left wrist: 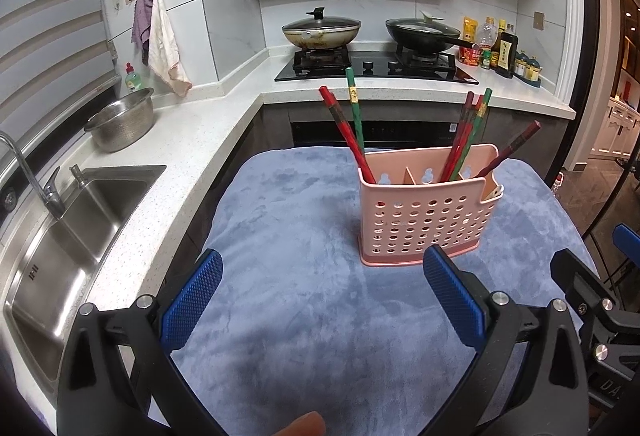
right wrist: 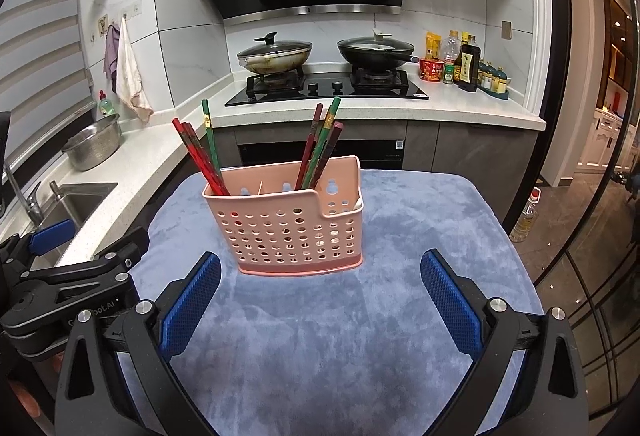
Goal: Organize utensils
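A pink perforated utensil holder stood upright on the blue plush cloth that covered the tabletop, toward the far side of it. Red and green chopsticks leaned out of its left compartment, and a second bunch of chopsticks leaned out of the compartments further right; the middle section looked empty, though the dividers hid part of it.

The left claw hovered low over the cloth on the near side of the holder, its blue pads spread wide apart and holding nothing. The right claw sat in much the same pose beside it, fingers also wide apart and empty, pointed at the holder without touching it. A fingertip showed at the bottom edge of the left view.

To the left of the cloth lay a steel sink set in the white kitchen counter, with a metal colander behind it. Two lidded pans sat on the gas hob beyond.
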A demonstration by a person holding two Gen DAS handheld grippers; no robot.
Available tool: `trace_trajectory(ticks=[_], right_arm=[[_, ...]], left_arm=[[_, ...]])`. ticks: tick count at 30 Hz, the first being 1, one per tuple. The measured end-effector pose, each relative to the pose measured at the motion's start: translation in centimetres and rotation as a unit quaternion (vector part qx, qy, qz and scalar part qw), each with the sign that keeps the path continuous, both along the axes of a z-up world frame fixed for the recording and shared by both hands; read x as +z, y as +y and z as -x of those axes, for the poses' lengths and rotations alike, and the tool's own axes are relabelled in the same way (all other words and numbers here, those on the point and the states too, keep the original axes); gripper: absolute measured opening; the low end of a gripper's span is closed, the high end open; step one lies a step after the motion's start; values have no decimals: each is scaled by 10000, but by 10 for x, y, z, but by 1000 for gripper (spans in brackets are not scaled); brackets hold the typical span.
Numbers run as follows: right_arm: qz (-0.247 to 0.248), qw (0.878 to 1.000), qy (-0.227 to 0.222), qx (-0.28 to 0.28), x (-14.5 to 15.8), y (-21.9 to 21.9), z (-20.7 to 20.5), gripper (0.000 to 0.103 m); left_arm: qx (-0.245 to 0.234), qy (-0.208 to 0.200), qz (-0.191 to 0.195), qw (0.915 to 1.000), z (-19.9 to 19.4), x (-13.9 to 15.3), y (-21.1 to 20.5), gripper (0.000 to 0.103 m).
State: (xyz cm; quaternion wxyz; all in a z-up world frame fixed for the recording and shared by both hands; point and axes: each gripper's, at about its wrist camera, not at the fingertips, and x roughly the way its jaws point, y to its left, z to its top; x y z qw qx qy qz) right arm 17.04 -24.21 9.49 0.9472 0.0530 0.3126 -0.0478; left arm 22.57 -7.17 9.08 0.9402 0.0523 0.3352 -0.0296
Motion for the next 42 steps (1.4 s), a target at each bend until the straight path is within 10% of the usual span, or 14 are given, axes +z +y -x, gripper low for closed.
trace_trajectory(ticks=[42], right_arm=[[-34,9999,133,68,-9,6,1,96]], left_arm=[[135,82,-36,9999,1,-7,2,96]])
